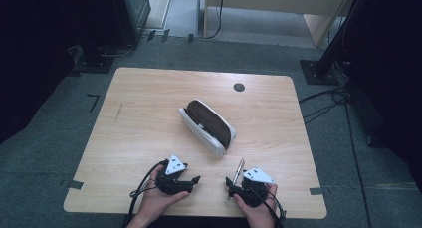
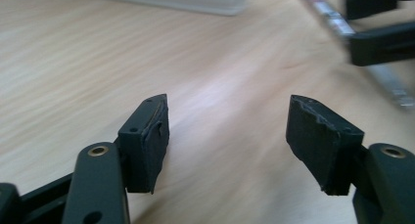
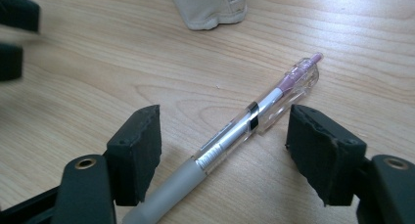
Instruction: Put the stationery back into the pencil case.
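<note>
A white pencil case (image 1: 206,127) with a dark brown inside lies open at the middle of the wooden table (image 1: 139,118). A clear pen (image 3: 244,131) with a grey grip and a pink push end lies flat on the wood near the front edge (image 1: 240,168). My right gripper (image 3: 222,145) stands open around it, and neither pad touches it. In the high view the right gripper (image 1: 230,183) sits just behind the pen. My left gripper (image 2: 227,136) is open over bare wood, at the front of the table (image 1: 191,180), left of the pen.
A dark round hole (image 1: 239,87) marks the table's far right. Cables (image 1: 323,101) and black stand bases (image 1: 318,71) lie on the grey floor beyond it. The case's end (image 3: 210,9) lies ahead of the right jaws, and the left gripper's jaws (image 3: 14,33) are blurred at that view's left edge.
</note>
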Action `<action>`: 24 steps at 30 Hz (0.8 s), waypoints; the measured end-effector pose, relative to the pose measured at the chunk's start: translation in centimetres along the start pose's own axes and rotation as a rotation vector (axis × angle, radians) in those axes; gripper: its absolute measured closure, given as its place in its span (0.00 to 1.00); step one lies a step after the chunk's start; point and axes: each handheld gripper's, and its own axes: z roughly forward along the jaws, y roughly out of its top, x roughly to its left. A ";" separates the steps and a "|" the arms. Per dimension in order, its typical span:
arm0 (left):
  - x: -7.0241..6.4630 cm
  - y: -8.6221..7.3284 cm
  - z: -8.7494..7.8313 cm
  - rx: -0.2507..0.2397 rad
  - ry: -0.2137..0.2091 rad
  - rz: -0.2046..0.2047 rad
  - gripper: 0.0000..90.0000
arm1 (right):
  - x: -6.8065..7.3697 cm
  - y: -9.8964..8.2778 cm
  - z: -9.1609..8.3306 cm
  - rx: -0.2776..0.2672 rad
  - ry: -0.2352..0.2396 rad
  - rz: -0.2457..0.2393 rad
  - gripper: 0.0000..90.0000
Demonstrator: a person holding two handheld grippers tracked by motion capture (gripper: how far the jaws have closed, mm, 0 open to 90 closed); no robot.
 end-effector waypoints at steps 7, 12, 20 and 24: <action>3.4 -0.8 -1.8 -0.008 0.112 -0.064 0.30 | 0.3 0.0 0.4 0.027 -0.078 -0.055 0.21; 5.5 -1.4 -3.0 -0.017 0.160 -0.108 0.30 | -0.5 0.1 0.0 0.005 -0.078 -0.042 0.50; 8.0 -2.5 -4.6 -0.014 0.235 -0.151 0.30 | -1.4 0.4 -0.2 -0.007 -0.030 0.031 0.72; 9.0 -3.1 -5.0 -0.003 0.256 -0.165 0.31 | -2.0 0.8 -0.3 -0.002 -0.015 0.043 0.80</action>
